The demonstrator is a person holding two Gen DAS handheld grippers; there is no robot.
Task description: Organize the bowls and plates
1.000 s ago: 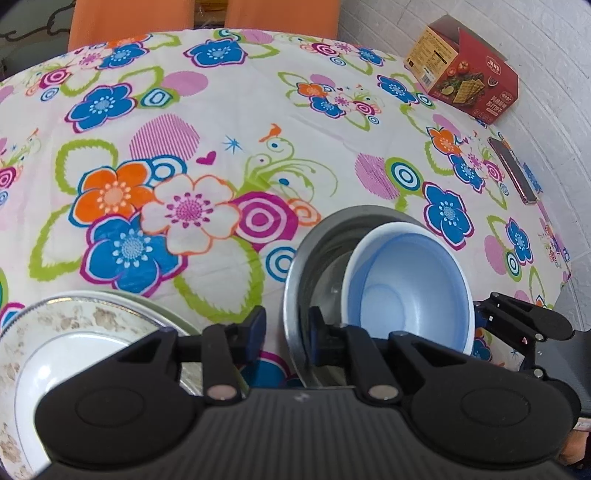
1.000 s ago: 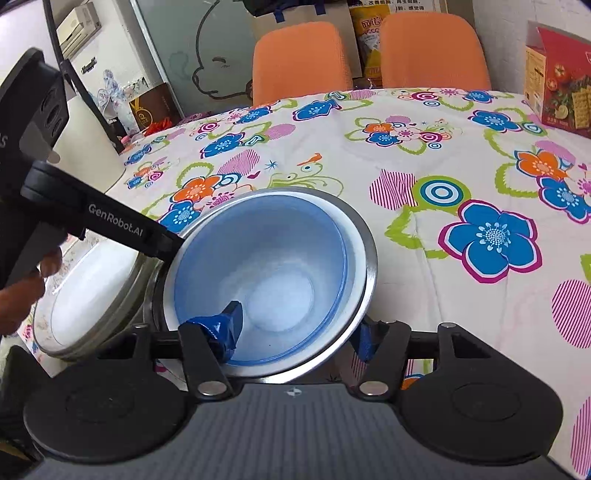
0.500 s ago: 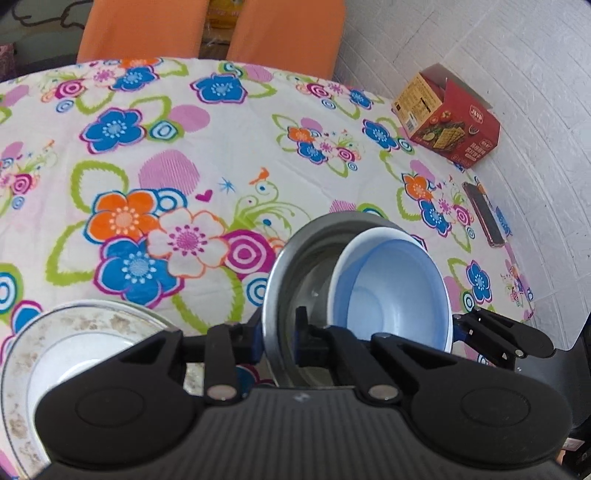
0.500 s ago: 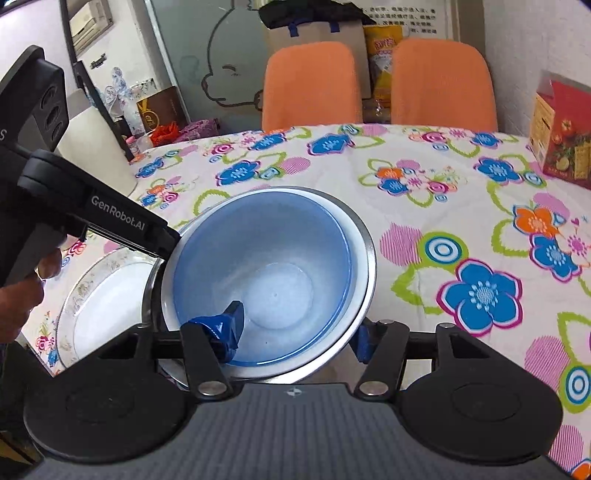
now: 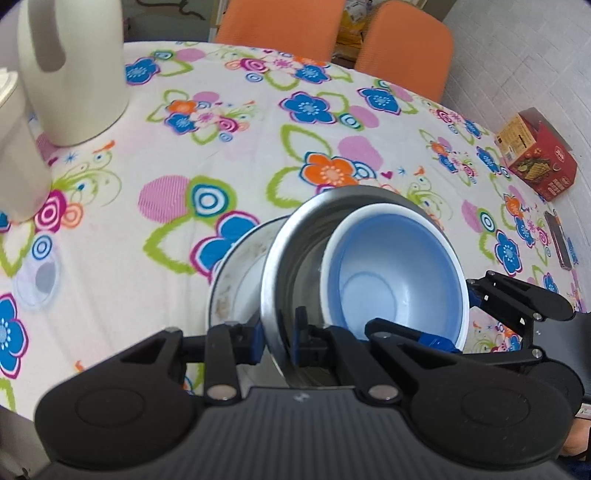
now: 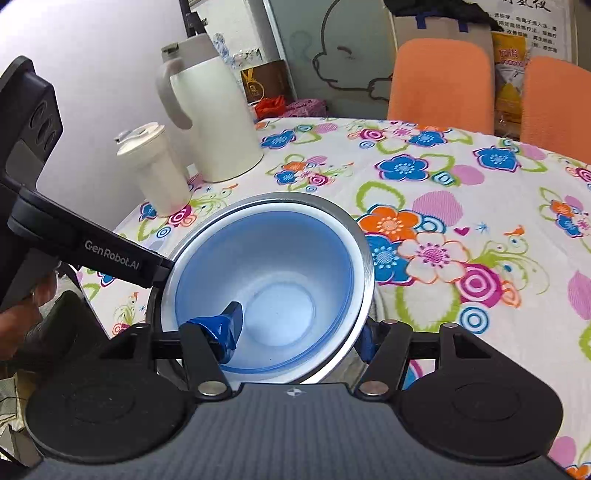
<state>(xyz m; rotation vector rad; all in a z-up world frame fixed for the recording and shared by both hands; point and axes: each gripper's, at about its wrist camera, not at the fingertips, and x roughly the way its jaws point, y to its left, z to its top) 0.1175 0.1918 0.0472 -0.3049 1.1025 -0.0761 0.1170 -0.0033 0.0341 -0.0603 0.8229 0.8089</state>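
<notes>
Steel first, at bottom centre of the left wrist view: left gripper [image 5: 279, 338] closed narrow on the near rim of the steel bowl [image 5: 291, 266], one pad inside the wall, one outside. Nested inside, leaning toward the right of the frame, the blue bowl [image 5: 391, 280]. Right gripper [image 6: 297, 332] set wider, one blue pad down inside the blue bowl, the other outside the steel wall, pinching both walls together.

Just behind the steel bowl, left of it in the frame, the patterned plate [image 5: 236, 280], partly hidden. Whether touching the bowl or only below it, cannot tell.

Changed within the last second: left jaws gaping short of the rim then, clamped on it now; plate off in the lower-left corner then, tucked close behind the bowls now. Reads as a two-handed carry of the nested pair toward the plate. Bowls already stacked; likely left to do, setting them down centred on the plate.

Farther out, across the flowered desk [image 5: 221, 155]: white tumbler [image 5: 18, 147] at the left edge, white jug [image 5: 74, 66] at upper left, dark phone [image 5: 557, 240] and red cracker box [image 5: 535, 155] at the right edge, all well apart from the stack. Beyond the desk, orange chairs [image 5: 280, 22] along the top.
</notes>
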